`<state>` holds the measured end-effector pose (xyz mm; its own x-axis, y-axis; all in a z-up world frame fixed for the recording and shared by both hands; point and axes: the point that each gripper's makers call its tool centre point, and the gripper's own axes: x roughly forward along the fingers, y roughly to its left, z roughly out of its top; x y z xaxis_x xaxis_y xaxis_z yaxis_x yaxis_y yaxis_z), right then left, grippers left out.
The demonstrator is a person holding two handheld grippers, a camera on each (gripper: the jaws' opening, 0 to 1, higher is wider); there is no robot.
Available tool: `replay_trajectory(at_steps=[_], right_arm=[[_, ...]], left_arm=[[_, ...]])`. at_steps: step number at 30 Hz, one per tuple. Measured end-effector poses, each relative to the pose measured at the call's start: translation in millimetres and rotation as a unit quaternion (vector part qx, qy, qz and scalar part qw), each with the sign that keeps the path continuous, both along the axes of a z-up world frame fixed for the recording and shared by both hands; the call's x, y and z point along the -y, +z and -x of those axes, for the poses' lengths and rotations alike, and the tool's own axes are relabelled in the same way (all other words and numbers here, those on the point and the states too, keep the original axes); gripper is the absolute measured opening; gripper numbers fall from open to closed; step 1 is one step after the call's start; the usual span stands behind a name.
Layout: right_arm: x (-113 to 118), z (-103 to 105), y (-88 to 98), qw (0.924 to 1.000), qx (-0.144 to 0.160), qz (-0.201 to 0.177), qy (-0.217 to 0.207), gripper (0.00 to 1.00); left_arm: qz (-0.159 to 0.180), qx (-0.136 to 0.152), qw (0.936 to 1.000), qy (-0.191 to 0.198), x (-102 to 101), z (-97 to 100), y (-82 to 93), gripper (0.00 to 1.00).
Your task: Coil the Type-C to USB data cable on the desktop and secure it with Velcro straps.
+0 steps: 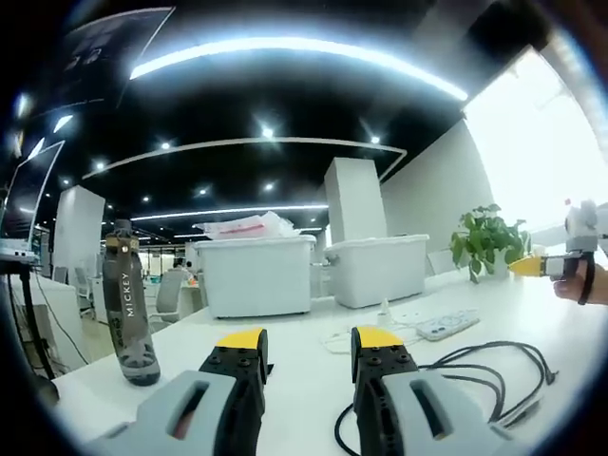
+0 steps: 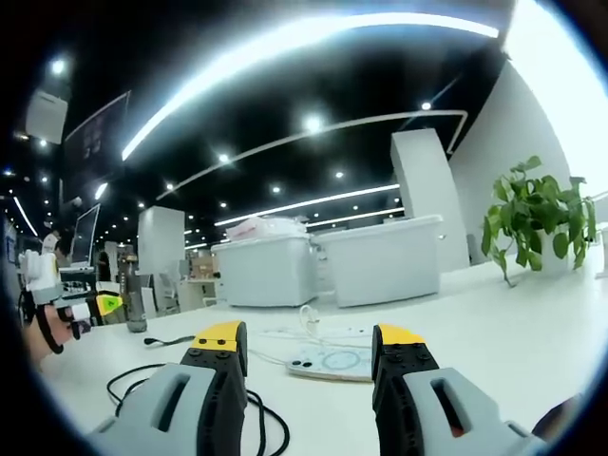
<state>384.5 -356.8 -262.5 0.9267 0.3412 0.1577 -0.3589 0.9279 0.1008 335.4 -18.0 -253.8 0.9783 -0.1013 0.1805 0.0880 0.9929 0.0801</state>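
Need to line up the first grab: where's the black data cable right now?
In the left gripper view the black cable lies loose on the white desk, right of the left gripper, just below the power strip.

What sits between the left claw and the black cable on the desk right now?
Nothing visible. The left claw hangs open over bare white desk, and the black cable lies loose just to its right, partly running beside the right finger. The bottle and power strip stand clear of that path.

Glossy white desk [image 1: 285, 366]; matt black cable [image 1: 494, 366]; translucent plastic bins [image 1: 256, 275]; smoky plastic bottle [image 1: 130, 318] left of bins.
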Motion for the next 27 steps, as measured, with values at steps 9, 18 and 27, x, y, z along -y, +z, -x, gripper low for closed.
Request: replay_trajectory(at_steps=[9,18,27], right_arm=[[-10,5,-1.3,0.9998,0.002,0.012,0.016,0.52],[-16,11,-3.0,0.9988,0.012,0.042,0.023,0.51],[-21,18,5.9,0.9985,0.025,0.036,0.034,0.51]], left_arm=[[-0.005,-0.013,0.9998,-0.012,7,0.9,-4.3,0.37],[0.000,-0.020,0.9992,-0.035,19,6.2,-5.4,0.37],[-0.024,-0.012,0.9995,-0.018,12,4.1,-4.9,0.37]])
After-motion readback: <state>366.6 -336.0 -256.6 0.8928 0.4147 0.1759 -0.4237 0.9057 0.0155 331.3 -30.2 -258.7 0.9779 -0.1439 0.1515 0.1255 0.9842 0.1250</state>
